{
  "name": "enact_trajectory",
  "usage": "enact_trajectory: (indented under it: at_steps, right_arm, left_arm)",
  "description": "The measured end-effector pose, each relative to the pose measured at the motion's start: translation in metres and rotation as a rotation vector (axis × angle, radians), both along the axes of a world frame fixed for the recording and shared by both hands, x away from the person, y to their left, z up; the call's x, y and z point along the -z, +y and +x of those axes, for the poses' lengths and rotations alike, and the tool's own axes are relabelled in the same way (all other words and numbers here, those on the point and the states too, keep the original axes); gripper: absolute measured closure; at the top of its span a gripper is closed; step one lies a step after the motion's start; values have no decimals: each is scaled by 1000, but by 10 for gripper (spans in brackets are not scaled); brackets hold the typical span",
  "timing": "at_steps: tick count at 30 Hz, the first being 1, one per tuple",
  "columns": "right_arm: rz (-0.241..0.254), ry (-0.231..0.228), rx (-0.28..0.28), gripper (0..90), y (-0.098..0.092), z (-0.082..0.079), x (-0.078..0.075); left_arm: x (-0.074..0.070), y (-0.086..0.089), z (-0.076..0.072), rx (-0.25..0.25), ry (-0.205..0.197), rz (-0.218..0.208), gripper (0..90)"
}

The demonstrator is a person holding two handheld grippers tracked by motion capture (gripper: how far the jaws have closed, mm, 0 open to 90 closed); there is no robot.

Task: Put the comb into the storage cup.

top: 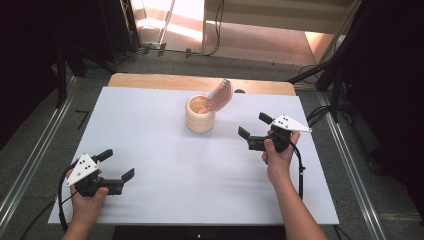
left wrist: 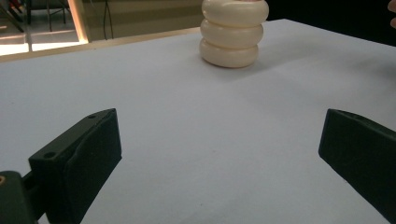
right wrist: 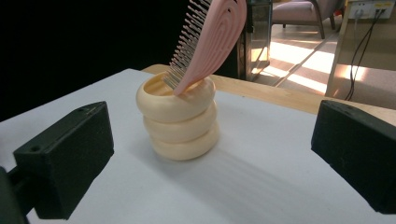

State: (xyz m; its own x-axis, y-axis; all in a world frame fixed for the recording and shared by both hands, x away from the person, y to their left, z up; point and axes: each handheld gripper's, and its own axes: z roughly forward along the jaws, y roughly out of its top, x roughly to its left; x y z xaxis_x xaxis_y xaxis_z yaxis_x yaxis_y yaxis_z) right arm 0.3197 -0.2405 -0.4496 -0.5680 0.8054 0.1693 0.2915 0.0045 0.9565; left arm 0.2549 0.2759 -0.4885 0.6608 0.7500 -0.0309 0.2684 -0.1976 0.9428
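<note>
From the high view, a cream ribbed cup (top: 200,115) stands on the white table (top: 165,190), toward its far edge. A pink hairbrush (top: 220,95) stands in the cup, handle down, its head leaning out over the rim to the right. The right gripper (top: 255,125) hovers just right of the cup, jaws apart and empty. The left gripper (top: 116,164) sits well away from the cup, near the table's near left corner, jaws also apart and empty.

In the left gripper view, the cup (left wrist: 233,32) stands far ahead beyond the wide-open jaws.

In the right gripper view, the cup (right wrist: 180,119) sits near, between the spread jaws, and the hairbrush (right wrist: 210,39) rises from it, bristles facing left.
</note>
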Motion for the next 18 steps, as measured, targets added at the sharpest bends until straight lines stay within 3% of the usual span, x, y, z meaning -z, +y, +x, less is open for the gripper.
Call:
enact_trajectory:
  at_steps: [18]
  right_arm:
    - [-17,0,34,0,-26,-29,21]
  left_arm:
    - [0,-1,0,-1,0,2,0]
